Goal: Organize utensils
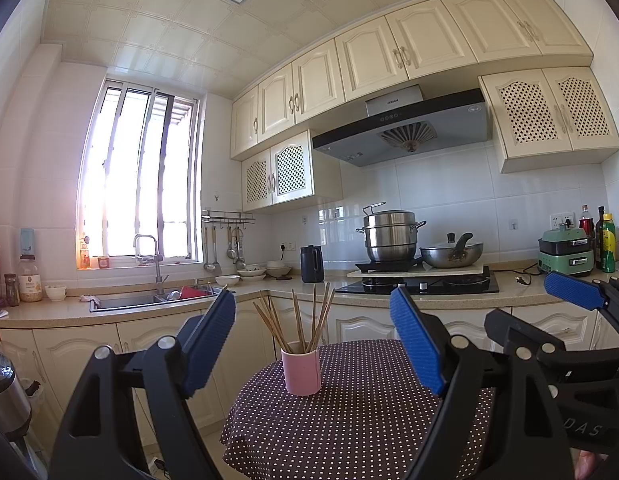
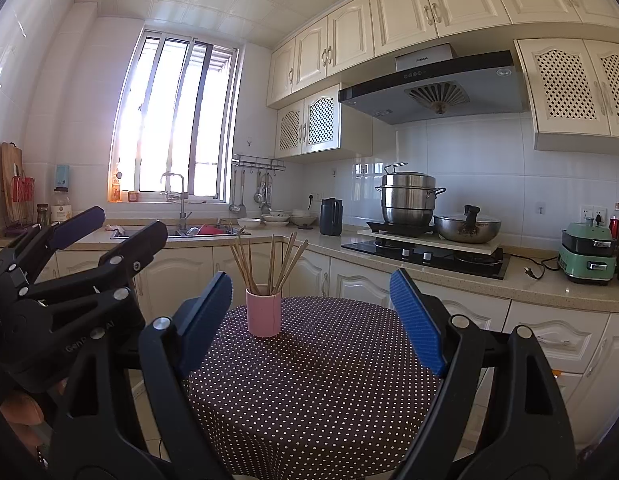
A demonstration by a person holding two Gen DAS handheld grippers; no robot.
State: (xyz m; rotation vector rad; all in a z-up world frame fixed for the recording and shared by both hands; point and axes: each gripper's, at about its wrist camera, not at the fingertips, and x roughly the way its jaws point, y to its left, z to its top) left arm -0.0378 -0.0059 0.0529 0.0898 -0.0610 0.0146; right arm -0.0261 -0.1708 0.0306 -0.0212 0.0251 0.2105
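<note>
A pink cup (image 1: 301,368) holding several wooden chopsticks (image 1: 297,318) stands upright at the far side of a small table with a brown polka-dot cloth (image 1: 349,420). My left gripper (image 1: 315,340) is open and empty, held above the near side of the table, the cup between its blue pads in view. In the right wrist view the cup (image 2: 263,312) and chopsticks (image 2: 269,264) stand ahead and left of centre. My right gripper (image 2: 311,320) is open and empty. The right gripper also shows at the right edge of the left wrist view (image 1: 557,312); the left gripper at the left edge of the right wrist view (image 2: 109,228).
A kitchen counter (image 1: 269,286) runs behind the table, with a sink (image 1: 149,300), bowls (image 1: 251,272), a black jug (image 1: 312,264), a stove (image 1: 417,284) with a steel pot (image 1: 389,236) and wok (image 1: 451,254), and a green appliance (image 1: 565,252). Ladles hang on a wall rack (image 1: 225,220).
</note>
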